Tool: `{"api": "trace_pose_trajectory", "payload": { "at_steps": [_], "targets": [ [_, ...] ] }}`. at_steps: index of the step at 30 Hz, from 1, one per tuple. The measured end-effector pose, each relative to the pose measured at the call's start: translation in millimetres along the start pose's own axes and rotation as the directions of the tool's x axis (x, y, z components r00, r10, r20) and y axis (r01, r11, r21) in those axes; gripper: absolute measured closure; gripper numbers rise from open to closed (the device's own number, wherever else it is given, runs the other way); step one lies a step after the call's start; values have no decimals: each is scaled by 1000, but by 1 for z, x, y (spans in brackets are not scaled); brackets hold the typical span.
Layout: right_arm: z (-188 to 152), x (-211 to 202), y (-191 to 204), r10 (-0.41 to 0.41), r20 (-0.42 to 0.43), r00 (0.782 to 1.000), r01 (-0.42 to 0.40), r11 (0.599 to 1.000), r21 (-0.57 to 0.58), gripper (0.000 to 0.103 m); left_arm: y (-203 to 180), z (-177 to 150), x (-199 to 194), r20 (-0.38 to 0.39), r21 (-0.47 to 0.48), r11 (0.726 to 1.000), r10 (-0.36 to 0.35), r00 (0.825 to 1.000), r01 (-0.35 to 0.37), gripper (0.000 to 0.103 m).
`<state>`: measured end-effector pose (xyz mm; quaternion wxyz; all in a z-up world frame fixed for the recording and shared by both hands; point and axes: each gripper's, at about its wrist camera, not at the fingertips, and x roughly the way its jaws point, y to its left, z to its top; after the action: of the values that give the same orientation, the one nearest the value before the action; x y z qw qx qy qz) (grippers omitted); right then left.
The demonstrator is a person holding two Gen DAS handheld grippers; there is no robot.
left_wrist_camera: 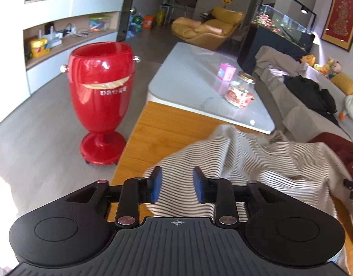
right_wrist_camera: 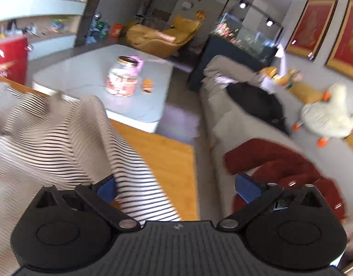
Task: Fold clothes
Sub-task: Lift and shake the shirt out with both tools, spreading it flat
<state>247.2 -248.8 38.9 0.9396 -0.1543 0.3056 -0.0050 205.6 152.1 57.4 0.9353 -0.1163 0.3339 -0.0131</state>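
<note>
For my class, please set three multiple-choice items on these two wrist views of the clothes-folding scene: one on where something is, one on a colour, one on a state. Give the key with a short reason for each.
1. Where does the glass jar stand?
A. on the white tabletop
B. on the sofa
C. on the floor by the bin

2. What colour is the tall bin on the floor?
A. yellow
B. red
C. black

3. How do the right gripper's jaws stand?
A. shut on the striped top
B. shut on nothing
C. wide open, pressing nothing

Key:
1 A: the jar stands on the white tabletop, beyond the wooden surface.
2 B: the bin is glossy red.
3 C: the right gripper has its blue pads far apart; a fold of the striped top lies beside one pad, unpinched.
</note>
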Motion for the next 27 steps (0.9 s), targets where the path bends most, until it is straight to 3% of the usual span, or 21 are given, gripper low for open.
{"api": "trace_pose_trajectory", "payload": {
  "at_steps": [2, 5, 8, 10, 12, 14, 17, 23, 27],
  "targets": [
    [-13, -16, 6, 135, 2, 991, -135, 991, 17, 0, -17, -7, -5, 19, 54, 997, -60, 998, 59, 42],
    [-35, -36, 35, 270, 40, 962, -268, 962, -45, 0, -49, -21, -11, 42, 167, 978, -132, 990, 123, 21],
    [-46, -51, 63, 429, 38, 903, -425, 902, -73, 0, -83, -42, -3, -22, 261, 946, -193, 981, 192, 19],
    [-56, -60, 78, 482, 5, 876, -480, 874, -78, 0, -96, -58, 8, -105, 272, 933, -214, 971, 235, 19],
    [-67, -63, 86, 516, -54, 855, -519, 853, -52, 0, -99, -75, 18, -181, 256, 935, -202, 963, 245, 19],
    [-82, -73, 85, 517, -50, 854, -519, 854, -37, 0, -97, -93, 21, -230, 243, 941, -182, 956, 237, 18],
    [-98, -90, 77, 525, -53, 850, -526, 850, -18, 0, -94, -116, 5, -201, 290, 929, -175, 964, 229, 16],
    [-124, -131, 67, 528, -98, 844, -534, 844, -53, 0, -100, -154, -40, -246, 331, 904, -194, 950, 271, 10],
    [-131, -138, 64, 526, -91, 845, -532, 845, -59, 0, -104, -169, -58, -240, 385, 887, -171, 955, 256, 9]
  ]
}}
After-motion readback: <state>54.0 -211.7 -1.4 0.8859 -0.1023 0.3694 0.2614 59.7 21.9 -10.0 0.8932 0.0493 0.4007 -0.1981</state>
